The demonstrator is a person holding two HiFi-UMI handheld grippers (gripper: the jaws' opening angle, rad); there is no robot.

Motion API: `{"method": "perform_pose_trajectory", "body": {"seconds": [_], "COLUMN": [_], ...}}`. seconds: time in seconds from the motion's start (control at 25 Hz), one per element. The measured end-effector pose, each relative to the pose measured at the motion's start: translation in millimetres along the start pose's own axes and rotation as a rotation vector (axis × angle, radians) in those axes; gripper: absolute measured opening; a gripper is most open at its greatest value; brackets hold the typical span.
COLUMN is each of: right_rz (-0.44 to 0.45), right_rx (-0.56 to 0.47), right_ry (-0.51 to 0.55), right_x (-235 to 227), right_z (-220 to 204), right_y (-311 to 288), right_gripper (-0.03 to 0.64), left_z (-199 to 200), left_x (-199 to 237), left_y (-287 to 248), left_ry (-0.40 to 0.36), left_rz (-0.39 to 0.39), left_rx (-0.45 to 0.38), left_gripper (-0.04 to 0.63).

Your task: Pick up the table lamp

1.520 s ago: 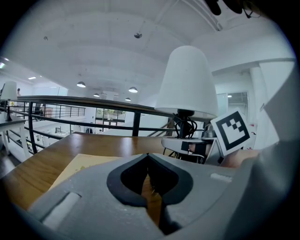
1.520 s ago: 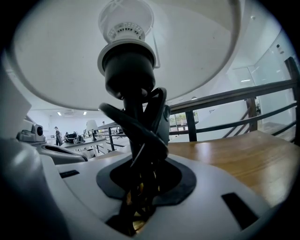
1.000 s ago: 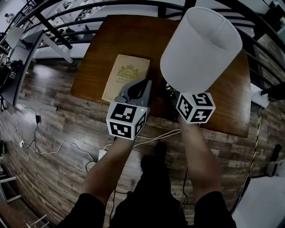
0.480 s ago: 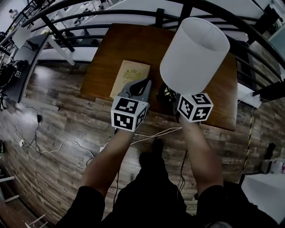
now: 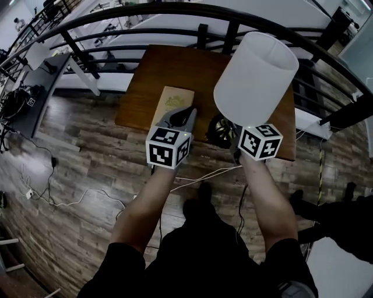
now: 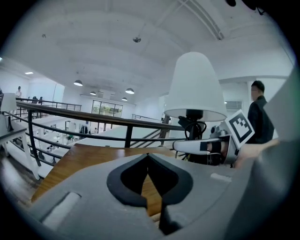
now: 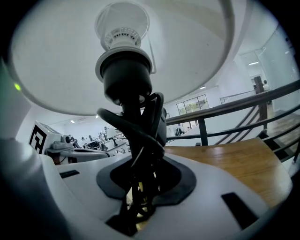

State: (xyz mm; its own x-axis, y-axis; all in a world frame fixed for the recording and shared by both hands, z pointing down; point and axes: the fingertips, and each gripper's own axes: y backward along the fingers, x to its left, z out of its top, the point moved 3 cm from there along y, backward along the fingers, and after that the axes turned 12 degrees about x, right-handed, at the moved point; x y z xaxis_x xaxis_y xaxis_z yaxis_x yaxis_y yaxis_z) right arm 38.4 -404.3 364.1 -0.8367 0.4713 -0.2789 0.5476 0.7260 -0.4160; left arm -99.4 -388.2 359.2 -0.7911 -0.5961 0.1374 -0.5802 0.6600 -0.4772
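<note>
The table lamp has a white drum shade [image 5: 256, 78] and a dark stem with its black cord wound round it [image 7: 133, 122]. My right gripper [image 5: 239, 138] is shut on that stem below the bulb socket and holds the lamp upright, above the wooden table [image 5: 148, 75]. The lamp's dark base [image 5: 221, 129] shows under the shade. My left gripper [image 5: 187, 113] hovers beside the lamp to its left, shut and holding nothing. In the left gripper view the lamp [image 6: 194, 86] stands to the right, with the right gripper [image 6: 197, 146] clamped below the shade.
A tan booklet [image 5: 175, 100] lies on the table under my left gripper. A black railing [image 5: 175, 14] curves behind the table. White and black cables [image 5: 76, 195] trail over the wood floor. A person in black [image 6: 257, 112] stands at the far right.
Both grippers have risen and the lamp has gone up with the right one. The table and booklet now look smaller and lower, and the lamp's base has come into sight.
</note>
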Motion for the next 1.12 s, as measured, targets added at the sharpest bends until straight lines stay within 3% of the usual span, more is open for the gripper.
{"method": "perform_pose_trajectory", "body": {"seconds": [0.16, 0.56, 0.84, 1.12], "right_rz": [0.006, 0.034, 0.078, 0.106], "right_rx": [0.008, -0.002, -0.019, -0.041], "right_ry": [-0.056, -0.067, -0.07, -0.075], "right_x": [17.7, 46.3, 40.1, 21.2], "right_z": [-0.9, -3.3, -4.2, -3.2], "right_y": [37.6, 119.2, 169.6, 209.8], "right_gripper": [0.103, 0.104, 0.104, 0.104], "left_z": [-1.2, 2.5, -3.5, 8.1], "left_x": [-20.2, -83.4, -129.6, -175.6], "left_y": [27.7, 80.1, 72.3, 67.0], "left_ry": [0.025, -0.073, -0.085, -0.066], "left_rz": [-0.02, -0.052, -0.077, -0.089], "left_rx": [0.022, 0.082, 0.147, 0.114], "left_gripper": [0.008, 0.008, 0.008, 0.008]}}
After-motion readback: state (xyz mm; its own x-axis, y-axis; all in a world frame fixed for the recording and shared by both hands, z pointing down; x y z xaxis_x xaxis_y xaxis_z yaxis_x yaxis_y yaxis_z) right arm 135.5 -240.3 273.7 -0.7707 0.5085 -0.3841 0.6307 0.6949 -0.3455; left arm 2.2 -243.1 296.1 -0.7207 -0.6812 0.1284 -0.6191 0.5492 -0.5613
